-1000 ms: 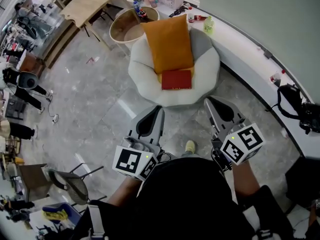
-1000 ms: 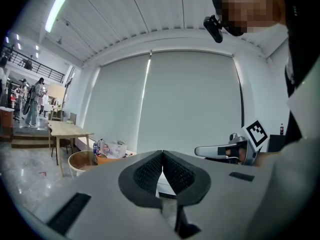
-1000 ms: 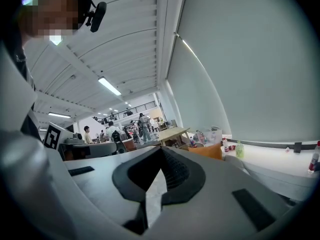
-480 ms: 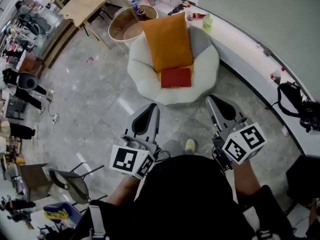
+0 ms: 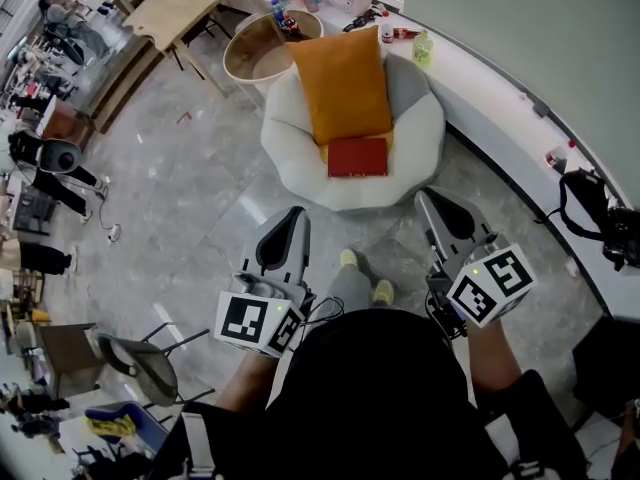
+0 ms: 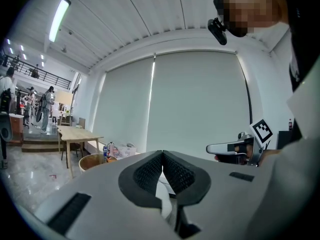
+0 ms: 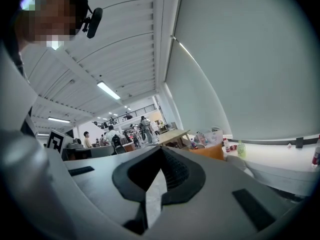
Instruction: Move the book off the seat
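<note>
A red book (image 5: 358, 156) lies flat at the front of a white round seat (image 5: 290, 148), just below an orange cushion (image 5: 345, 83) that leans on the backrest. Both grippers hang short of the seat, over the grey floor. My left gripper (image 5: 291, 214) sits below the seat's front left edge, its jaws (image 6: 161, 153) shut with nothing between them. My right gripper (image 5: 428, 197) is near the seat's front right edge, also shut and empty (image 7: 161, 149). The book is in neither gripper view. The right gripper (image 6: 235, 147) also shows in the left gripper view.
A round wooden-rimmed tub (image 5: 255, 53) and a wooden table (image 5: 185, 3) stand behind the seat at left. A white curved counter (image 5: 500, 103) with bottles runs along the right, with a black bag (image 5: 585, 198) by it. My feet (image 5: 362, 273) are between the grippers. A chair (image 5: 130, 363) stands at lower left.
The left gripper has drifted a little to the left and lower in the head view. A leg and shoe have stepped forward between the grippers. The right gripper has stayed put.
</note>
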### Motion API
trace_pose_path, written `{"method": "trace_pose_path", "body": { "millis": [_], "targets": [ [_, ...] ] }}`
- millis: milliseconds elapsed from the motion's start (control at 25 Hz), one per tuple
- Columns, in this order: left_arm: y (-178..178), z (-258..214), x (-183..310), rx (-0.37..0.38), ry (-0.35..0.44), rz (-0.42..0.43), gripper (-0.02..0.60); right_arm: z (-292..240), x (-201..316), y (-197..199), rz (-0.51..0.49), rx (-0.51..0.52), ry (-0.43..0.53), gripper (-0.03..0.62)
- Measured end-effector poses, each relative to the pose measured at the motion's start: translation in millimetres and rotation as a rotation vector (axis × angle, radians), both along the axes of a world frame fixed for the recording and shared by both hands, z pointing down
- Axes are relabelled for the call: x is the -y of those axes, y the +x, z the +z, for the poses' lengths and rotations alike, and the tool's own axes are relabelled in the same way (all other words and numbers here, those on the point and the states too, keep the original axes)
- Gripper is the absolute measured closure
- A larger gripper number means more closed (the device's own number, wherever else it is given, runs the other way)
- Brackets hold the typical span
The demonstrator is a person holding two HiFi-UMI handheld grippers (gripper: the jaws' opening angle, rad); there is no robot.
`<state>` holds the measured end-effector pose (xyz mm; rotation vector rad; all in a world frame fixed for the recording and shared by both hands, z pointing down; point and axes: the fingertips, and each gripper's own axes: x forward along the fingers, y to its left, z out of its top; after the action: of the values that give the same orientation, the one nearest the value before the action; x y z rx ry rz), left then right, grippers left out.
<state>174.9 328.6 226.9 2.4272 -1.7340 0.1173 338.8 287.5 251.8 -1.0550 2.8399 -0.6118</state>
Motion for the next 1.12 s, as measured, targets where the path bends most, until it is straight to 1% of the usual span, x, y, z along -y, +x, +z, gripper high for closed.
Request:
{"method": "trace_pose_path", "body": {
  "millis": [200,400,600,840,1120],
  "targets": [
    [-17.5,0.1,3.5,-0.013,-0.004,-0.042,0.569,0.8,5.1,-10.8,-0.019,0.001,-0.011,0.590],
    [-26.9,7.0,9.4,-0.022,-0.023,-0.058,0.569,5.3,9.9,-21.3,-0.036,-0.003,-0.026,0.589],
    [-28.1,12.5,20.8,-0.021,-0.026,-0.048,0.569,11.6,19.7,-25.6,-0.020,-0.007,-0.055,0.591],
    [-28.3,16.3,39.5,-0.020,-0.030,-0.026,0.569,14.0,33.9,-31.8,-0.023,-0.015,-0.053,0.591],
    [-36.9,18.6,73.6,-0.025,-0.042,-0.007,0.569,15.7,65.7,-38.6,-0.013,-0.020,-0.057,0.591]
  ]
}}
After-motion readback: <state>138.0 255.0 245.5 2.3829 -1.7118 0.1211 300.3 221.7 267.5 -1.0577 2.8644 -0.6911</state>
